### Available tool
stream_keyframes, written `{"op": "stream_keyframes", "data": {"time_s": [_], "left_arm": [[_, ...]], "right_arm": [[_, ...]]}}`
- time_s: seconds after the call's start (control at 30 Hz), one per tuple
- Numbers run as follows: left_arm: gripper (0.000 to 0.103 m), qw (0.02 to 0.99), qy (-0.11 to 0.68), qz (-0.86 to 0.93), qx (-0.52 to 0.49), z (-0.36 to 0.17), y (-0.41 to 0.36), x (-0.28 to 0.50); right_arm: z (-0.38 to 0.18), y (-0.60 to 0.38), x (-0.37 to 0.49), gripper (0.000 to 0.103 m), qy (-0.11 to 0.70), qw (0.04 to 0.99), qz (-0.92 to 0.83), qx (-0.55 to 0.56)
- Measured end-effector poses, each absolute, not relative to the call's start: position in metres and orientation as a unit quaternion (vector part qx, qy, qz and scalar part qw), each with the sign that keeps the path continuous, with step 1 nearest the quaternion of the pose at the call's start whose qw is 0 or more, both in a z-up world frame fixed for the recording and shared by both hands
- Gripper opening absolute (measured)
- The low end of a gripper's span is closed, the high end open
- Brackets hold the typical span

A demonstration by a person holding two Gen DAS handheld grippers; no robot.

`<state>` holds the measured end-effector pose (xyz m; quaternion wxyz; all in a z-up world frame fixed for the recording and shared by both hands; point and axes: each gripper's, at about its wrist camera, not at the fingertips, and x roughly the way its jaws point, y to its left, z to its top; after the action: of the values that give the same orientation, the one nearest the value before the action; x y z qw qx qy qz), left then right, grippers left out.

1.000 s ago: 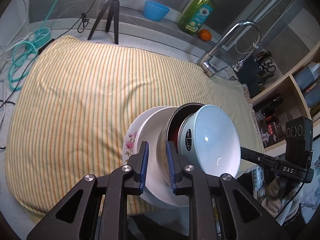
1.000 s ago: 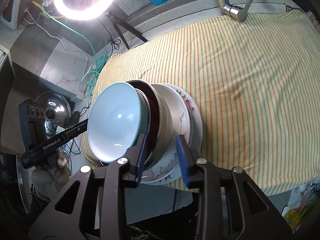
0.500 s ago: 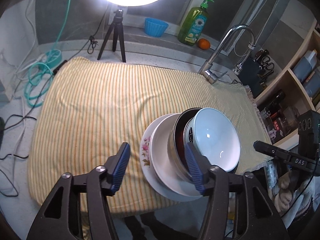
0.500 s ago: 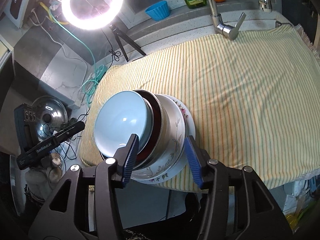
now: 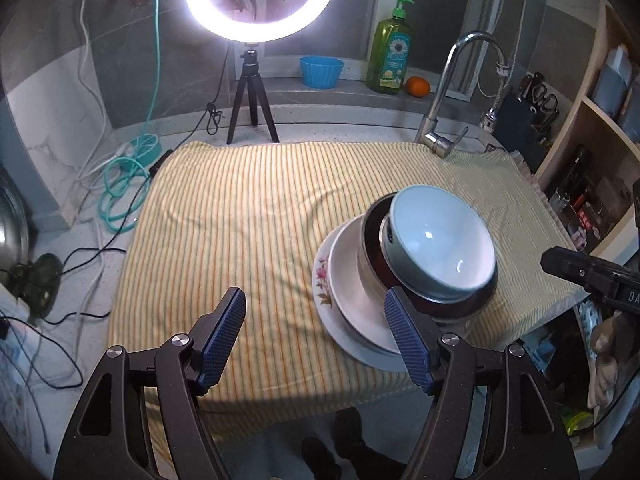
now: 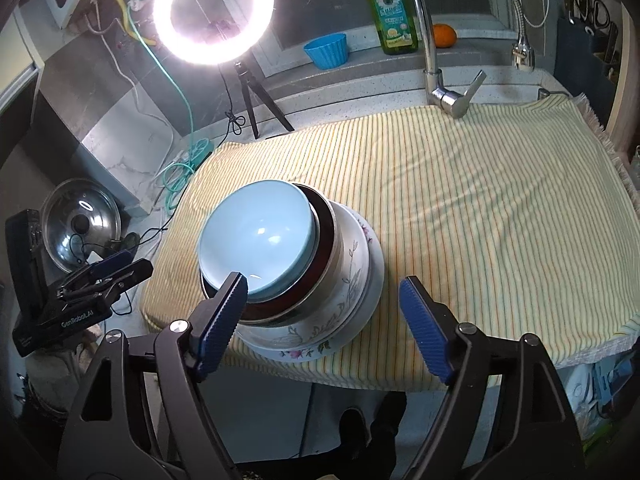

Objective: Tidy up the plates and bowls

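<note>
Everything here sits relative to the striped cloth (image 5: 248, 216) covering the counter.

Off the cloth's left edge: a coil of teal cable (image 5: 124, 184) w/ white and black cords trailing beside it. Behind the cloth's back-left corner, a ring light (image 5: 260, 0) on a black tripod (image 5: 252, 104), lit. Further along the ledge behind the cloth: blue cup (image 5: 322, 72), green soap bottle (image 5: 394, 56), an orange (image 5: 419, 86), then the faucet (image 5: 444, 92) arching over the back-right edge.

Left gripper (image 5: 316, 336) hangs over the cloth's front edge, jaws spread wide, nothing btwn them; its right pad overlaps the dish stack in view, but contact can't be told.

The stack rests on the cloth's front-right part, close to the front edge. Bottom is a floral plate (image 5: 322, 280), on it a white bowl (image 5: 352, 280), then a dark red bowl (image 5: 376, 256) w/ a metal rim, and topmost a light blue bowl (image 5: 440, 240). The nested bowls tilt, leaning toward the cloth's right side.

Right gripper (image 6: 324, 320) is also spread apart and empty, hovering at the front edge, w/ its left pad in front of the blue bowl's rim and the right pad over bare cloth. From that wrist view the left gripper's body shows off the cloth's left corner, near a glass pot lid (image 6: 80, 228).
</note>
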<state>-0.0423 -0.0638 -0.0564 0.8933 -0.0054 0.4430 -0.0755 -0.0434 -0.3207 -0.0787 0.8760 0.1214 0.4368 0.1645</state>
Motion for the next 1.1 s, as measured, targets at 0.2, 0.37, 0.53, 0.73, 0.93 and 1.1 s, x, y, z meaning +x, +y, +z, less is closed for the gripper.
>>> {"op": "stream_keyframes", "data": {"time_s": [0.2,0.37,0.53,0.73,0.93,1.1], "left_arm": [[0.074,0.890,0.451,-0.069,-0.014,-0.063,-0.067,-0.055],[0.074,0.886,0.457,-0.072,-0.018,-0.064,-0.071,-0.052],[0.074,0.888,0.453,-0.068,-0.024,-0.063,-0.071,-0.054],[0.074,0.889,0.452,-0.068,-0.022,-0.062,-0.072,-0.055],[0.074,0.891,0.449,-0.068,-0.020,-0.061,-0.074,-0.056],[0.074,0.891,0.449,-0.067,-0.020,-0.060,-0.075,-0.056]], "right_arm": [[-0.077,-0.323,-0.055,0.086,0.423,0.886,0.149,0.120],[-0.077,-0.326,-0.065,0.087,0.417,0.893,0.130,0.111],[-0.079,-0.333,-0.068,0.087,0.416,0.893,0.122,0.117],[-0.079,-0.338,-0.070,0.087,0.415,0.894,0.119,0.121],[-0.079,-0.336,-0.069,0.087,0.416,0.893,0.123,0.119],[-0.080,-0.334,-0.068,0.087,0.417,0.893,0.124,0.119]]}}
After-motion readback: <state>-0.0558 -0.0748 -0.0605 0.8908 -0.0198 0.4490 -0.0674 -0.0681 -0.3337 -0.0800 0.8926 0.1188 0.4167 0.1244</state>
